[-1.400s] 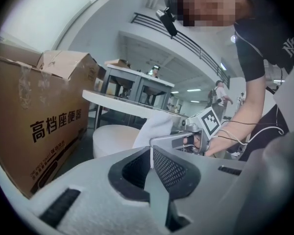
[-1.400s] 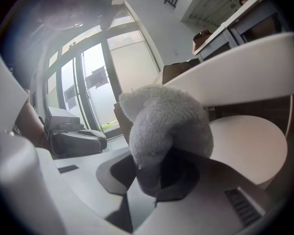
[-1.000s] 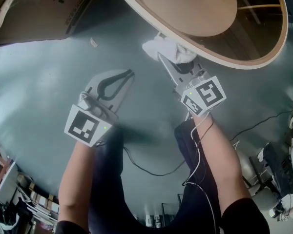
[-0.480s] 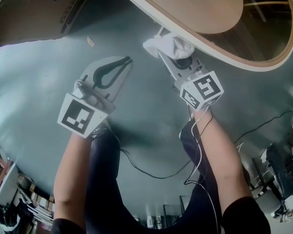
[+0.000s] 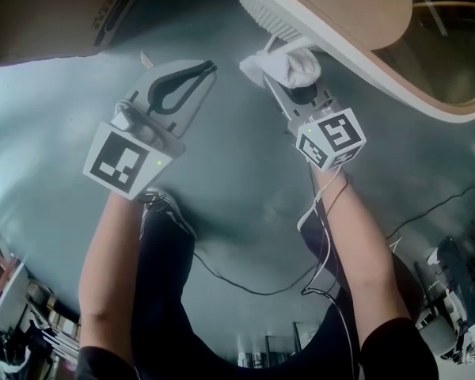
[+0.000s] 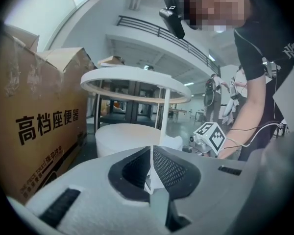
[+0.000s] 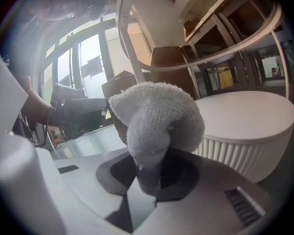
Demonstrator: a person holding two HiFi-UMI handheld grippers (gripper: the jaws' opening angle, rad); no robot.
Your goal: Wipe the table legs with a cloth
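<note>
- The right claw [image 5: 283,84] pinches the cloth [image 5: 289,64], close by the table [image 5: 344,38] rim, near a thin leg [image 6: 165,114].
- The left claw [image 5: 210,68] is pressed together, empty.
- Best to wrap the cloth against the leg and stroke along it.

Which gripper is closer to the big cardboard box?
Left. The left gripper is close by the cardboard box; the right gripper, holding the cloth, is farther away by the round table.
</note>
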